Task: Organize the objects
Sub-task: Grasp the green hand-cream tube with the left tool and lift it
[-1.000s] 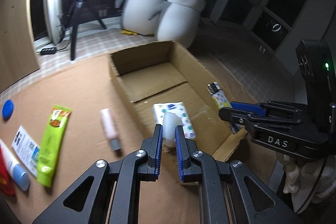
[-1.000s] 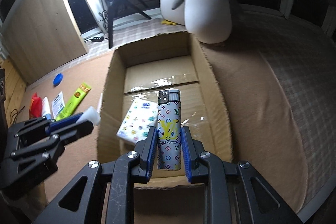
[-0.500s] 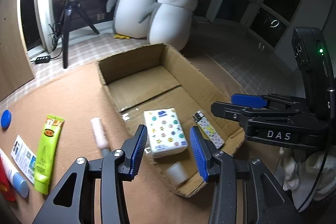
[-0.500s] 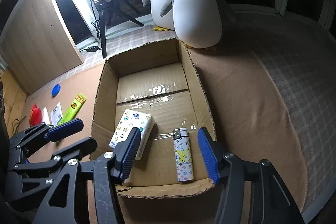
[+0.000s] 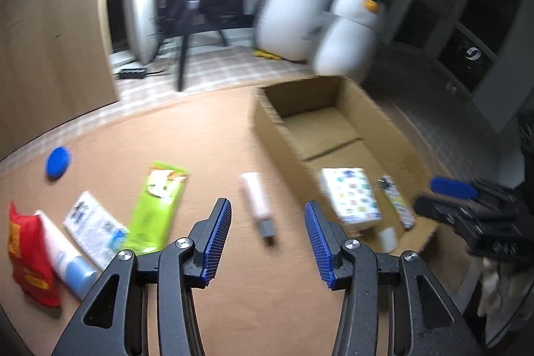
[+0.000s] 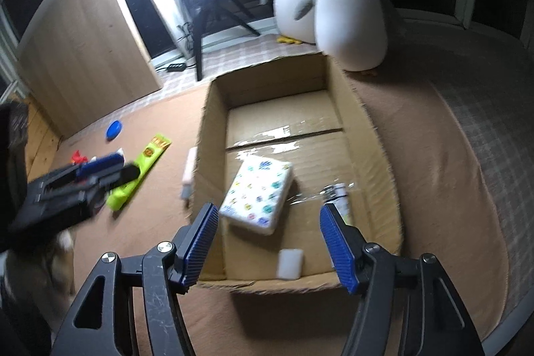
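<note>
Both the left gripper (image 5: pixel 267 237) and right gripper (image 6: pixel 273 244) hang spread and empty — three items lie inside the cardboard box (image 6: pixel 377 135), five wait left of it — the pink tube (image 5: pixel 257 201) nearest.

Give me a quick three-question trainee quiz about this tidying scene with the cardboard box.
1. True or false: the left gripper is open and holds nothing.
2. Which lies outside the cardboard box? A) tissue pack B) green tube C) lighter
3. Fill in: the small white block sits near the box's ____ wall, seen from the right gripper.

Key: 1 true; 2 B; 3 near (front).
</note>
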